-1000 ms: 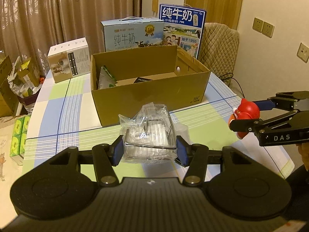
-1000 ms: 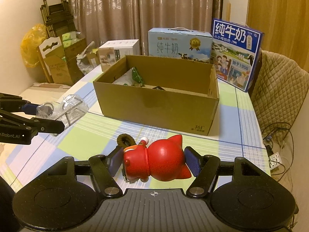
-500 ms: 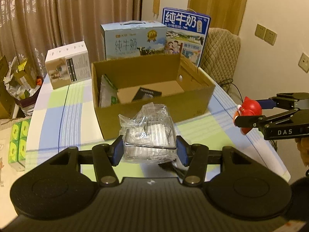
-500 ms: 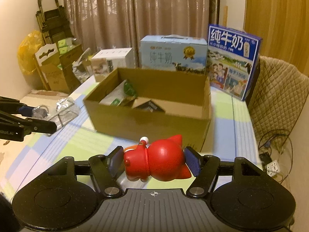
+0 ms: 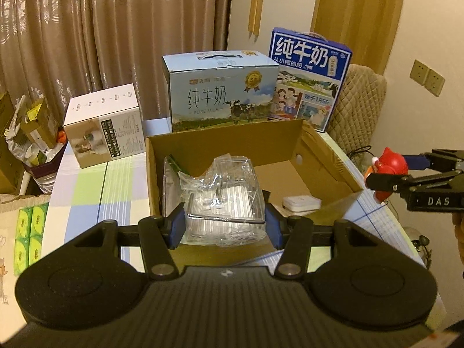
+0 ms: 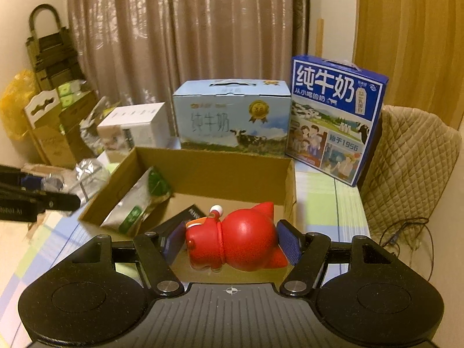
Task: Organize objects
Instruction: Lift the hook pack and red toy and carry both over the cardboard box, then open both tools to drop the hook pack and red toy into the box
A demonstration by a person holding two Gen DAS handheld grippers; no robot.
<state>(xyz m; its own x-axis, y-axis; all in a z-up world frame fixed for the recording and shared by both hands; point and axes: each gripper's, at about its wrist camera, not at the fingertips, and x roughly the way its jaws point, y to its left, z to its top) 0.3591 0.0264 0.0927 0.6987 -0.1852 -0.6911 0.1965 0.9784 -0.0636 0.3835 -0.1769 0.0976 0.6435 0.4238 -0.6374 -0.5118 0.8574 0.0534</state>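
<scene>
Room: brown curtains hang behind a table [image 5: 87,191] covered in a blue, green and white checked cloth.
Left claw: your left gripper [image 5: 225,222] is clenched on a clear plastic-wrapped packet [image 5: 223,208], both blue pads pressed to its sides; you hold it off the table, above the near left part of the box.
Right claw: your right gripper [image 6: 230,245] grasps a red toy figure [image 6: 235,242] lying on its side between the pads, above the near edge of the box; from the left wrist view it shows at the far right [image 5: 387,171].
Box: the open cardboard box [image 5: 327,156] sits in the middle of the table, right in front of both claws.
Inside the box: a silver and green pouch [image 6: 136,203] leans against the left wall, a dark flat item [image 6: 185,217] lies near the middle, a small white block [image 5: 301,203] lies toward the right.
Beyond the box: a light blue milk carton [image 5: 220,95] stands just behind it, a dark blue milk carton [image 5: 307,72] to its right, a white product box [image 5: 104,124] to its left.
Far right: a quilted chair back [image 6: 406,156] stands beside the table.
Far left: cartons and bags [image 6: 55,121] are piled by the wall.
</scene>
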